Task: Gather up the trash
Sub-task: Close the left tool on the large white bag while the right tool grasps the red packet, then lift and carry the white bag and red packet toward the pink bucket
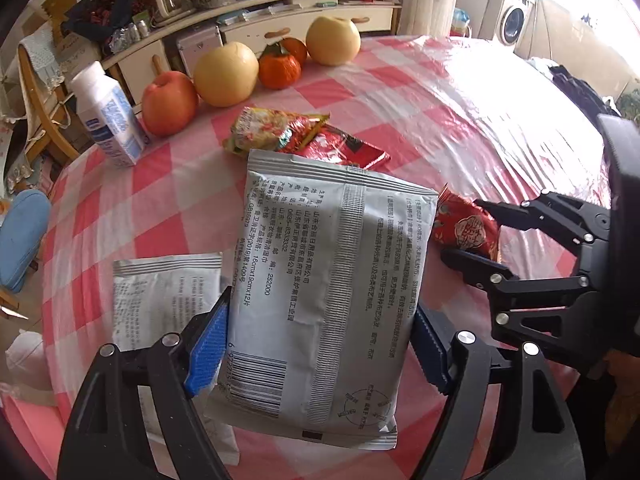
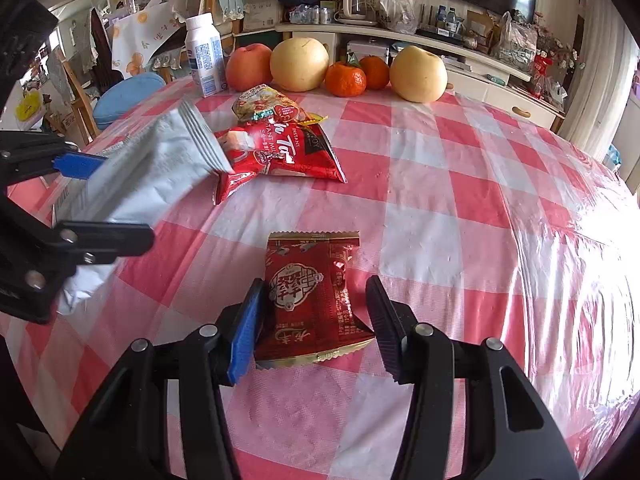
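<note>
So, L to R. Far left of the table [image 2: 440, 184], near its edge, a milk bottle [image 1: 108, 116] stands upright, w/ an apple [image 1: 169, 103] just beside it, then a pear [image 1: 226, 74], two tangerines [image 1: 279, 70] and a second pear [image 1: 333, 41] in a row along the far edge. A flat silver sachet [image 1: 160, 296] lies near the left edge.

Left gripper [image 1: 316, 344] is closed onto a big silver pouch [image 1: 320, 288], blue pads [image 1: 208, 344] pinching its lower part on both sides; pouch is lifted, tilted up off the cloth, its top edge over the pile behind. From the right wrist view the pouch [image 2: 152, 168] slants up w/ its crimped end touching the red tea packet [image 2: 288, 156]. A green-yellow wrapper [image 2: 268, 106] sits just behind that packet, overlapping it.

Right gripper [image 2: 316, 320] is wide open, low over the cloth, fingers either side of a small red snack pack [image 2: 312, 300]; left pad touches or nearly touches the pack's edge, right pad is apart from it. Pack lies flat, not lifted. In the left wrist view, the same pack [image 1: 464, 228] sits between the right gripper's [image 1: 472, 232] finger tips, just right of the pouch.

Right of the pack: bare checked cloth under clear plastic, wide room out to the table's right edge. Centre, between pack and tea packet, also bare.
</note>
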### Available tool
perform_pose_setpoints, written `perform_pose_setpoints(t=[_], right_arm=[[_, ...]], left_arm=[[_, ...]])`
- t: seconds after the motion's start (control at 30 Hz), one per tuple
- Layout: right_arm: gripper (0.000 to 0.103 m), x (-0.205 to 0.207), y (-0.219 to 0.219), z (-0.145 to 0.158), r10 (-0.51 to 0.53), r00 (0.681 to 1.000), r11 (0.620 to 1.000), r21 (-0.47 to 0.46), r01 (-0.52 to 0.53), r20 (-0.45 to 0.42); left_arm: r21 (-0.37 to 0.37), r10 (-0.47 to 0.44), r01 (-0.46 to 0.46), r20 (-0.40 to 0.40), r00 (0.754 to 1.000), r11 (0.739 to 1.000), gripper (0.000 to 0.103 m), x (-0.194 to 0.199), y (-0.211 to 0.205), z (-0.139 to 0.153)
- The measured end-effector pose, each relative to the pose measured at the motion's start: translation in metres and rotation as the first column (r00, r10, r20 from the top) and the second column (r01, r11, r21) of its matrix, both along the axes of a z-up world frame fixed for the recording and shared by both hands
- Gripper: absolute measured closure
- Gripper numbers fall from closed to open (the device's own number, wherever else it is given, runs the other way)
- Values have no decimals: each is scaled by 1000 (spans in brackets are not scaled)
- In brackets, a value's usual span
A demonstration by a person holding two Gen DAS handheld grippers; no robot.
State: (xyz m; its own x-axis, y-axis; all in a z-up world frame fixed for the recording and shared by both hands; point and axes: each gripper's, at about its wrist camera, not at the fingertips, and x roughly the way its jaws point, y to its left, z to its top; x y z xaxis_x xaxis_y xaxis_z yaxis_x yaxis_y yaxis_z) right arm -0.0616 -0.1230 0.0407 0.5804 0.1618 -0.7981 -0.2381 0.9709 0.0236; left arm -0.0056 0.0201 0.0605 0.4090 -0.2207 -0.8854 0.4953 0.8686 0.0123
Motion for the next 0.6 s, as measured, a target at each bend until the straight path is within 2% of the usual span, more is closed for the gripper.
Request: perform_pose_setpoints(t=[0.27, 0.6], right_arm=[[52, -1, 0, 1, -16, 1000, 1000, -3, 16, 10], [52, -5, -1, 4, -35, 999, 999, 35, 35, 22]], left_arm=[[-91, 91, -83, 78, 993, 992, 23, -10, 45, 41], [-179, 237, -212, 131, 963, 961, 23, -13, 104, 71]])
